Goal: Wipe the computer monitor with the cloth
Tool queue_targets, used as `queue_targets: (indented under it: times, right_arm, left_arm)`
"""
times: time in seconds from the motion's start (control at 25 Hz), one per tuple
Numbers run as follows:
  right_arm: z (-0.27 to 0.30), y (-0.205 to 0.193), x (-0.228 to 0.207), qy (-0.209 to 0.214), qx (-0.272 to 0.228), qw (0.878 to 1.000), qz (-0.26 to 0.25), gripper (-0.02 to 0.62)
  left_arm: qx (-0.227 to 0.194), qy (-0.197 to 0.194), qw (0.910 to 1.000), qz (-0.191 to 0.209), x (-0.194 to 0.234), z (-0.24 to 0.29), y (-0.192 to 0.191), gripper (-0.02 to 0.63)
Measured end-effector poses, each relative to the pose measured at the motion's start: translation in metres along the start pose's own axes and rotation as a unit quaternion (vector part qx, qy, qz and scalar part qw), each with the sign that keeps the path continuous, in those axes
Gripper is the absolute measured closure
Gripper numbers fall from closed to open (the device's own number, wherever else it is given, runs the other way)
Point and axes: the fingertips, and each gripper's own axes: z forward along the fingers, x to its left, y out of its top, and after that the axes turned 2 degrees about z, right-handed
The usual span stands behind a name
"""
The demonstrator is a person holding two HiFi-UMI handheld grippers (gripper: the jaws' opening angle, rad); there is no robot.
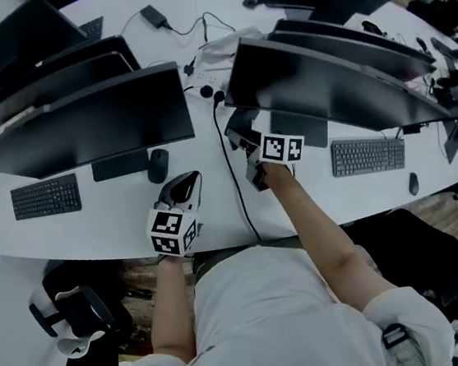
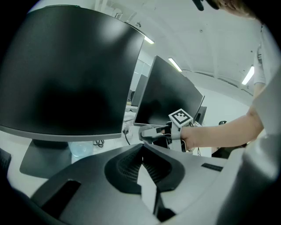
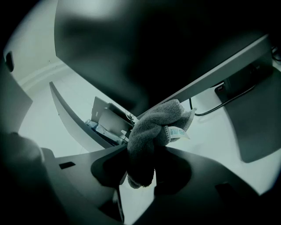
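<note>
- right claw (image 3: 141,151): jaws pinching the grey cloth (image 3: 151,127), which is a bunched wad sticking out past the tips, white label tag (image 3: 180,132) on its right
- cloth top sits at the bottom edge of the monitor (image 3: 153,48) straight ahead of the claw; can't confirm contact
- left claw (image 2: 142,148): jaws pressed together, nothing between them, low over the desk (image 1: 118,221), second monitor (image 2: 66,74) ahead-left, well apart

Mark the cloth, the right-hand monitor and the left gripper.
cloth (image 3: 151,132), right gripper view, grey bunch above the jaws
right-hand monitor (image 1: 324,83), head view, middle of its dark panel
left gripper (image 2: 142,148), left gripper view, where its shut jaws meet
</note>
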Motion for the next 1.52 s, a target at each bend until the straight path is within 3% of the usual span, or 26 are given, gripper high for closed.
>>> queue_targets:
  times: [0.44, 0.76, 1.28, 1.52]
  right_arm:
    - [0.039, -0.01, 0.033, 0.024, 0.037, 0.999, -0.019, 0.436]
    - [0.063, -0.017, 0.06, 0.041, 0.072, 0.994, -0.074, 0.434]
    - [0.052, 0.009, 0.05, 0.006, 0.045, 0.996, -0.076, 0.436]
    - [0.038, 0.021, 0.059, 0.015, 0.016, 0.998, -0.062, 0.439]
  left_arm:
    - [-0.011, 0.016, 0.9996, -0.022, 0.02, -0.017, -0.007, 0.603]
    - [-0.009, 0.023, 0.9992, -0.032, 0.029, -0.023, -0.018, 0.603]
    - [-0.011, 0.015, 0.9995, -0.027, 0.026, -0.019, -0.015, 0.603]
    - [-0.015, 0.002, 0.9998, -0.016, 0.016, -0.011, -0.007, 0.603]
